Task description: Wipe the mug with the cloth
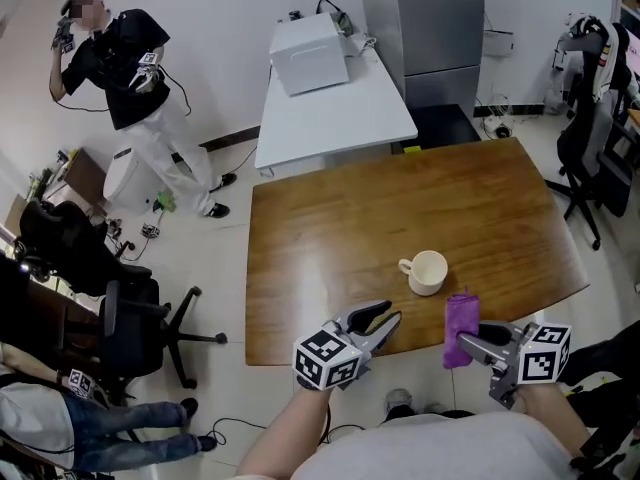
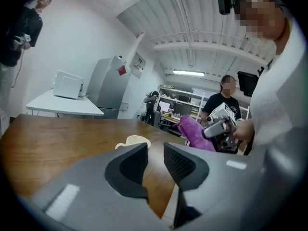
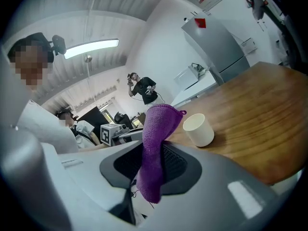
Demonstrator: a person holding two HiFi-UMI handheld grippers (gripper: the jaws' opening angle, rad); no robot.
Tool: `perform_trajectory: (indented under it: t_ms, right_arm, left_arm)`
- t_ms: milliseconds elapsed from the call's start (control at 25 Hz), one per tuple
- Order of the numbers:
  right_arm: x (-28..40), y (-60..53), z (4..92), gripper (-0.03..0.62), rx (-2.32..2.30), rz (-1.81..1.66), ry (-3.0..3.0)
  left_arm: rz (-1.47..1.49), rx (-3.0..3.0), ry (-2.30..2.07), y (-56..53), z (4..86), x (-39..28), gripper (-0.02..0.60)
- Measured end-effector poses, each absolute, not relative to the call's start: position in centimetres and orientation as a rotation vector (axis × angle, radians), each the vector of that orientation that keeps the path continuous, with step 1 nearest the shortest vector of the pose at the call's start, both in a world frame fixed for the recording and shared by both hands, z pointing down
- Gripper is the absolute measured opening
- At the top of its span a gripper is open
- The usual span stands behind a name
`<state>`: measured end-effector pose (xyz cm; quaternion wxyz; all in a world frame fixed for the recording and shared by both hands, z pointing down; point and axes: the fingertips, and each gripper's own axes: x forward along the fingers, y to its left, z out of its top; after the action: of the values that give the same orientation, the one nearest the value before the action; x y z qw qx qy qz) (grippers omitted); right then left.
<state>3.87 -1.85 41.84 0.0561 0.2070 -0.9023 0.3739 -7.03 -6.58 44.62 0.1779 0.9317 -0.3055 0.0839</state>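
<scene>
Wooden table (image 1: 330, 228), mug (image 2: 136, 139) half-hidden behind spread left fingers (image 2: 129, 167), right fingers (image 3: 175, 161) pinching cloth (image 3: 156, 138)

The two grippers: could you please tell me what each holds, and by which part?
The right gripper pinches the purple cloth near its middle, both ends free. The left gripper holds nothing, jaws apart.

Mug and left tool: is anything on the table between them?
No. The head view shows only bare table between the left tool and the mug; the left gripper view agrees.
</scene>
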Motion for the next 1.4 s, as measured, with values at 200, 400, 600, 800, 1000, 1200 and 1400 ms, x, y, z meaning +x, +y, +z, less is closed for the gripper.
perform_trajectory:
  t_ms: [200,400,600,800,1000,1200,1400]
  right_arm:
    - [4.0,-3.4,42.2,0.103,0.624,1.141,-2.727]
    - [4.5,-4.2,43.1,0.103,0.636,1.168,-2.717]
    - [5.4,-4.3,43.7,0.103,0.647,1.156,-2.682]
    - [6.1,-4.4,44.7,0.103,0.662,1.176,-2.651]
    - [6.0,-4.4,45.5,0.103,0.638,1.196,-2.636]
    - [5.6,-4.4,46.2,0.103,0.594,1.195,-2.629]
    - [4.1,-4.7,46.8,0.103,0.5,1.183,-2.635]
  left_arm:
    - [0.425,2.699,-0.855,-10.5,47.2,-7.1,0.096]
    - [0.526,2.629,-0.858,-15.4,51.0,-7.7,0.16]
    - [0.691,2.663,-0.761,-17.9,54.3,-6.9,0.158]
    - [0.728,2.646,-0.702,-19.7,56.1,-5.9,0.155]
    - [0.737,2.653,-0.723,-20.2,56.1,-5.6,0.061]
    - [0.745,2.639,-0.787,-19.6,56.1,-5.5,0.04]
    - [0.769,2.596,-0.873,-17.9,56.0,-5.9,0.04]
